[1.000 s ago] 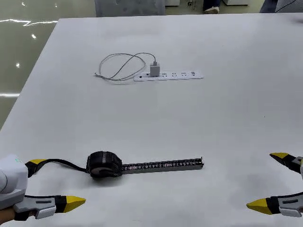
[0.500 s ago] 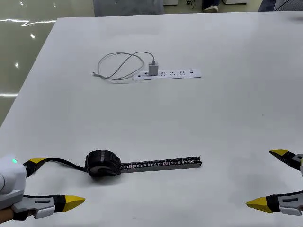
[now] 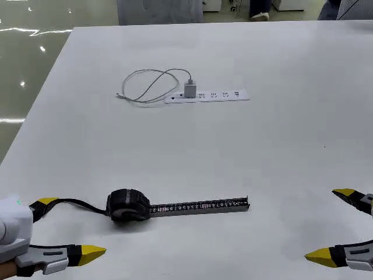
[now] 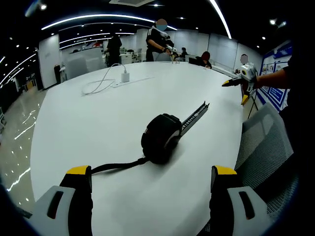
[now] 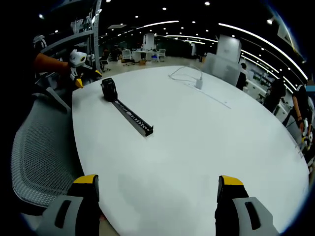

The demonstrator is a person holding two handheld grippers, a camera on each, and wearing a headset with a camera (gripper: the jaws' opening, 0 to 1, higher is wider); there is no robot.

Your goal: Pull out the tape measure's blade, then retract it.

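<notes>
On the white surface [image 3: 280, 116], with the tape measure [image 3: 128, 205] lying near the left tongs [image 3: 69, 227], blade [image 3: 201, 205] drawn out, and both these and the right tongs [image 3: 331, 224] gaping empty, likely risks a whipping blade, or the whole measure skidding, if retracted unheld.

Tape measure [image 3: 128, 205] on table [image 3: 268, 151] — power strip [image 3: 211, 95] well behind

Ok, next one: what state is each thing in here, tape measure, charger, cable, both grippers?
tape measure: lying on the table, not held.
blade: pulled out, lying flat.
strap: loose, running toward the left gripper.
charger: plugged into the power strip.
cable: loosely looped, far end free.
left gripper: open, holding nothing.
right gripper: open, holding nothing.
</notes>
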